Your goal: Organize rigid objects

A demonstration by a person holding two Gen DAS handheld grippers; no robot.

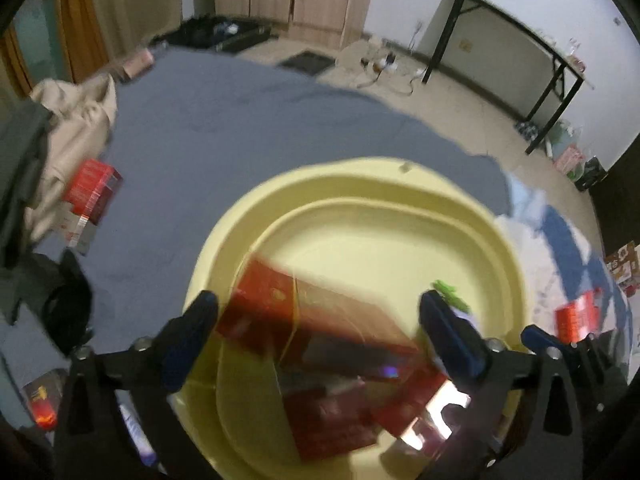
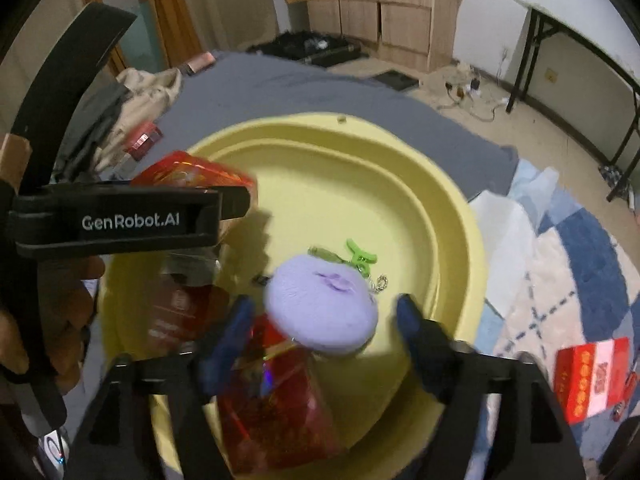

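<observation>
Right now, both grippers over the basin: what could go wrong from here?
1. The left gripper is open with a red box blurred between its fingers, apparently dropping; it may land tilted on the boxes already in the yellow basin.
2. The purple plush sits between the open right gripper fingers; it is soft and could get grabbed by mistake.
3. The two grippers crowd the same basin, so a collision is plausible.

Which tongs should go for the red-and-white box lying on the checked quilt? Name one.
Right. The red-and-white cardboard box lies on the quilt just beside the open right tongs. The left tongs hang over the yellow plastic basin, with red boxes between them.
</observation>
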